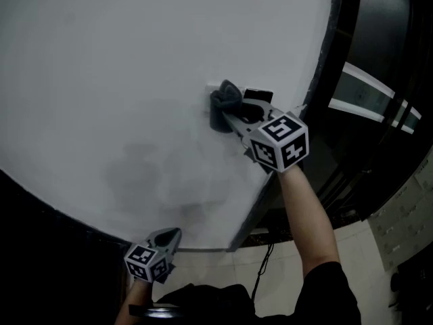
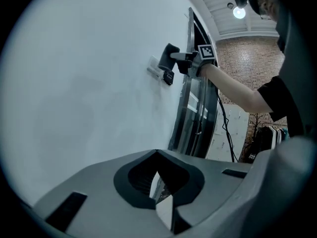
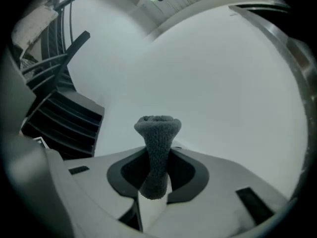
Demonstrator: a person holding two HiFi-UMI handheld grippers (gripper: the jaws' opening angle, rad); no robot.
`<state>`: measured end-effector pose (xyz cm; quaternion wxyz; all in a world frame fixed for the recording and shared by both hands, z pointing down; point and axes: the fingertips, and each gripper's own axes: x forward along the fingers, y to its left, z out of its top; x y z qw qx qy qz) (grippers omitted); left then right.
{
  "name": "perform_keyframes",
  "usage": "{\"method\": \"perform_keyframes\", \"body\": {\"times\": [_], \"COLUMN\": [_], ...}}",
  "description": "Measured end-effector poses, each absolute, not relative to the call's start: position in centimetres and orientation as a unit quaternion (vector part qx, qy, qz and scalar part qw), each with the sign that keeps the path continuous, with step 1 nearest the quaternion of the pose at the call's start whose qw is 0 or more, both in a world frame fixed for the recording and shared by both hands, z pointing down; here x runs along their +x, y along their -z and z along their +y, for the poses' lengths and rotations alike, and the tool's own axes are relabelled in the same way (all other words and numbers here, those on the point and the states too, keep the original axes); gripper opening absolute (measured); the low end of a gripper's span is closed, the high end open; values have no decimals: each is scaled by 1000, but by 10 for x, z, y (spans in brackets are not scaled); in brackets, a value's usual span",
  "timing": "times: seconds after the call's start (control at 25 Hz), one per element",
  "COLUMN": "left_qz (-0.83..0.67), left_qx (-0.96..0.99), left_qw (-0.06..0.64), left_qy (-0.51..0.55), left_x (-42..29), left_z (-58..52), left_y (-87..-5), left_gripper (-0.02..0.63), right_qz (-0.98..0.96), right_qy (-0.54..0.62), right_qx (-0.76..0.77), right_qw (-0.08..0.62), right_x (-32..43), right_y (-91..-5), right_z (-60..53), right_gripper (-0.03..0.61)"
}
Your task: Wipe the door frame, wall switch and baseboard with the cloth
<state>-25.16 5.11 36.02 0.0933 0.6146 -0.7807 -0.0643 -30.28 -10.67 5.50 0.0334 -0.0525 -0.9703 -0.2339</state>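
At the lower left of the head view, my left gripper (image 1: 172, 236) hangs low beside the white wall (image 1: 122, 73), touching nothing. Its own view shows the 2 jaws drawn together with nothing between them. That same view gives me the only side-on look at the work. It shows a small white wall switch (image 2: 154, 67) standing proud of the wall, with the dark grey cloth (image 2: 170, 51) bunched against its upper part. From the head view the switch is nearly all hidden behind the cloth (just a pale sliver shows at the top edge). The right gripper (image 1: 229, 116) is clamped on the cloth. The right gripper view shows the jaws pinching its narrow middle, with the wad flaring out past the tips toward the wall. To the right runs the dark door frame (image 1: 329, 53), apart from the cloth.
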Motion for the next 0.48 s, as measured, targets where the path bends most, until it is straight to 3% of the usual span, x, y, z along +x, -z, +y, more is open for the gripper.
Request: {"method": "perform_keyframes", "body": {"times": [0.24,0.48], "left_qz": [-798,-811], "left_qx": [592,573], "left_qw": [82,85], "left_qy": [78,82], "left_x": [-261,-277], "left_z": [73,91], "left_y": [-357,-361], "left_gripper": [-9,-9], "right_qz": [-972,-981], "right_qy": [218,181], "right_qx": [-69,-17], "right_qw": [59,63], "right_x": [-367,-373], "right_y": [-78,-82], "right_z": [-80,-123], "right_gripper": [89,89]}}
